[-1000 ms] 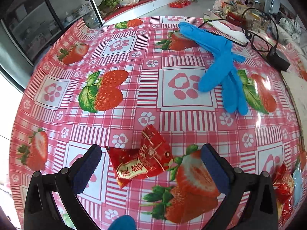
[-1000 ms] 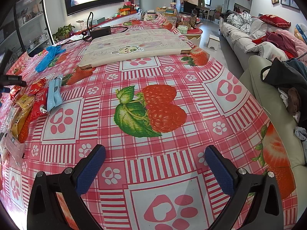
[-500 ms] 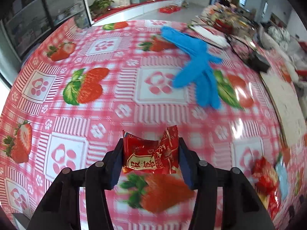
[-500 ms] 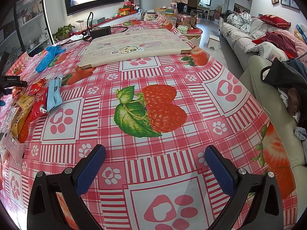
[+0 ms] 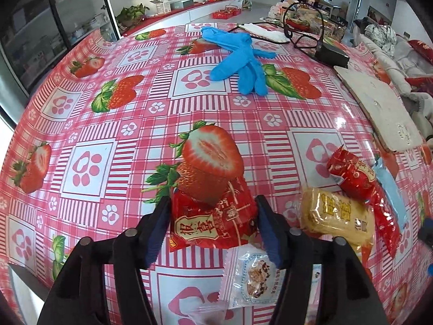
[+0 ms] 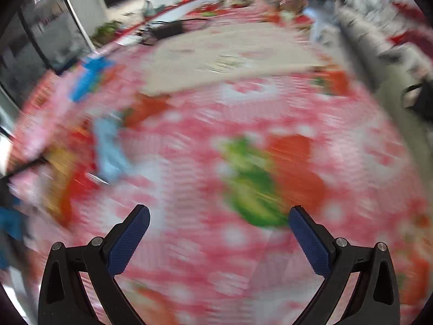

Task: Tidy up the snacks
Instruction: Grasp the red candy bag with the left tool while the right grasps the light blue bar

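So far, I had the red snack packet (image 5: 212, 223) between the pads of my left hand-held gripper (image 5: 212, 226), whose jaws had just eased wider; hold uncertain. It sat just beside the snack pile (image 5: 335, 218) on the table (image 5: 121, 124). Long axis ran pad to pad, crimped ends outward. My right hand-held gripper (image 6: 219, 239) gaped, empty. Sorting looked unfinished.

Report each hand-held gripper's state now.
Left hand-held gripper: jaws just opening, red snack packet between them.
Right hand-held gripper: open, empty.
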Demonstrator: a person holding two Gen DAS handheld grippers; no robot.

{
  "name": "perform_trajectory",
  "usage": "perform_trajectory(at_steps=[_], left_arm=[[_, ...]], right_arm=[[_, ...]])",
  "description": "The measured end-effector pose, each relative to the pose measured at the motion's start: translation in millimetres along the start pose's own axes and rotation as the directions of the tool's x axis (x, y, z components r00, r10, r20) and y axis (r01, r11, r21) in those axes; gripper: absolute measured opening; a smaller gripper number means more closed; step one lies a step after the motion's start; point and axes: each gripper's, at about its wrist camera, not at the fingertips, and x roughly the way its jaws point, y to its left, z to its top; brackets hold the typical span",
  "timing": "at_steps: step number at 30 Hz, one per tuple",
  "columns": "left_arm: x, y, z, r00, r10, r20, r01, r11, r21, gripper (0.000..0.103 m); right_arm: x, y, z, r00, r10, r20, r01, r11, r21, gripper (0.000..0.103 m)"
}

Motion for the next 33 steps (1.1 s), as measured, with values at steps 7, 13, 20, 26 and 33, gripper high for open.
perform_trajectory(at_steps=[7,13,20,26,33], left_arm=[[2,7,-2,1.0,-0.004,0.01,0.005,1.0,-0.027,0.078],[3,8,-4,0.999,-0.001,0.035,0.002,1.0,-0.02,0.081],[-5,-5,-3,1.0,-0.009,0.025,0.008,1.0,0.022,0.05],[-36,-3,-16,0.992,-0.11,0.058,0.112,0.993,-0.043,0.049],[-92,-5,-51,0.973,-0.195,0.128,0.204,0.977,-0.065,0.049]], right_arm=[[41,54,40,0.994,-0.09,-0.066,0.082,0.989,-0.125,0.103],[56,89,33,0.981,-0.189,-0.044,0.172,0.951,-0.257,0.096],[37,94,21,0.986,-0.159,-0.042,0.141,0.948,-0.284,0.027],[14,66,-2,0.993,-0.089,-0.071,0.073,0.978,-0.197,0.027],[-20,21,-47,0.995,-0.047,-0.084,0.037,0.992,-0.119,0.027]])
